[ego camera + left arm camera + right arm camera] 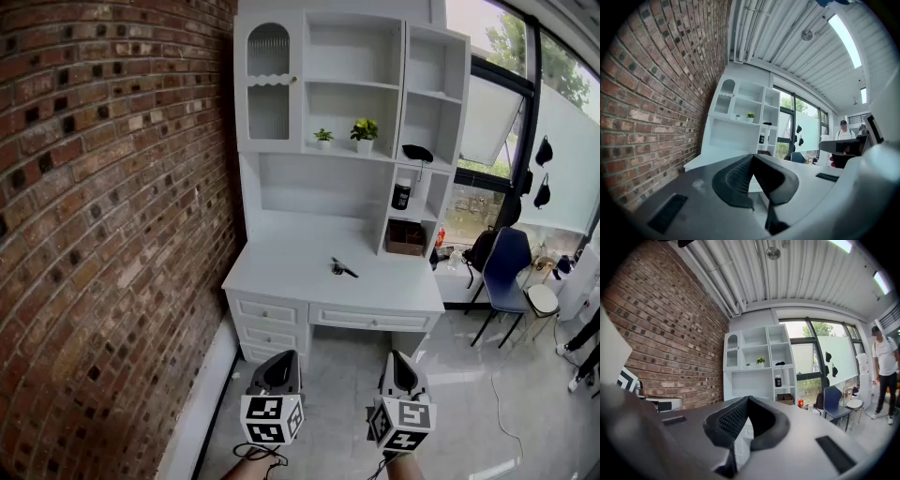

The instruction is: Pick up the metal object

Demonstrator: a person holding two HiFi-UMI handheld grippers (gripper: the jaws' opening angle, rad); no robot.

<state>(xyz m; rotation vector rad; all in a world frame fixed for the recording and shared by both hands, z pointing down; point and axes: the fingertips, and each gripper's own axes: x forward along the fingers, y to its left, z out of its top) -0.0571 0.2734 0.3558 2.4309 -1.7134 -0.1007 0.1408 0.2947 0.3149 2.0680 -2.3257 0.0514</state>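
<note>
A small dark metal object lies on the white desk, near the middle of its top. Both grippers hang low in the head view, well short of the desk and above the floor. My left gripper is shut, its jaws meeting at a point with nothing between them. My right gripper is likewise shut and empty. Neither gripper view shows the metal object.
The desk carries a white hutch with shelves, two potted plants and a dark jar. A brick wall runs along the left. A blue chair stands right of the desk. A person stands at the far right.
</note>
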